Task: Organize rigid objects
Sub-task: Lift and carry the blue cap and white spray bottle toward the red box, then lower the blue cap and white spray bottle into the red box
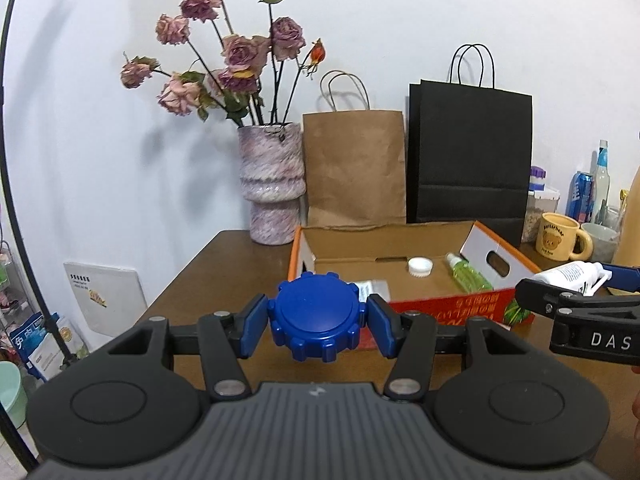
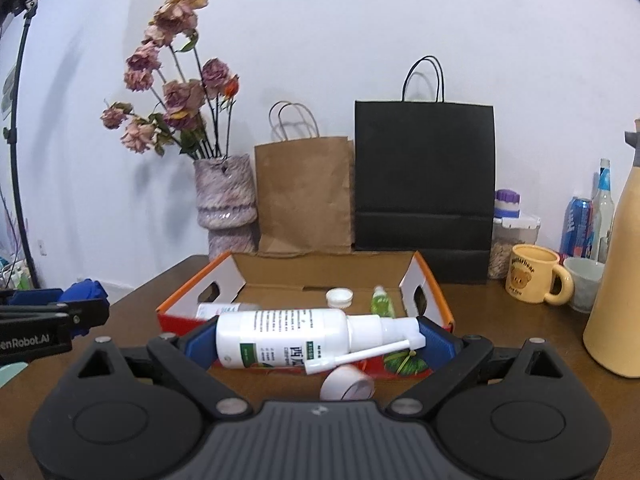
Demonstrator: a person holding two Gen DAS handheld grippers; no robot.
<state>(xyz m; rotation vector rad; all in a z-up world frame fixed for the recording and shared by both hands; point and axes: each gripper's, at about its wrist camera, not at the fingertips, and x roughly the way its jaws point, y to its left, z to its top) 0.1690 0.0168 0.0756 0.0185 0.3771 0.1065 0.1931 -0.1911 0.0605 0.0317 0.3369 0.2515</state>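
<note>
My left gripper (image 1: 318,322) is shut on a blue notched cap (image 1: 316,316), held in the air in front of the open cardboard box (image 1: 424,308). My right gripper (image 2: 316,338) is shut on a white spray bottle (image 2: 288,336), held sideways just before the box (image 2: 192,318); it also shows at the right of the left wrist view (image 1: 568,274). Inside the box lie a white cap (image 1: 420,267), a green bottle (image 1: 468,274) and a white packet (image 1: 374,290). A white roll (image 2: 346,386) lies on the table below the spray bottle.
A vase of dried roses (image 1: 272,184), a brown paper bag (image 1: 354,168) and a black paper bag (image 1: 470,156) stand behind the box. A yellow mug (image 2: 534,278), cans, bottles and a tall beige bottle (image 2: 616,280) stand at the right. The table's left edge (image 1: 180,276) drops off.
</note>
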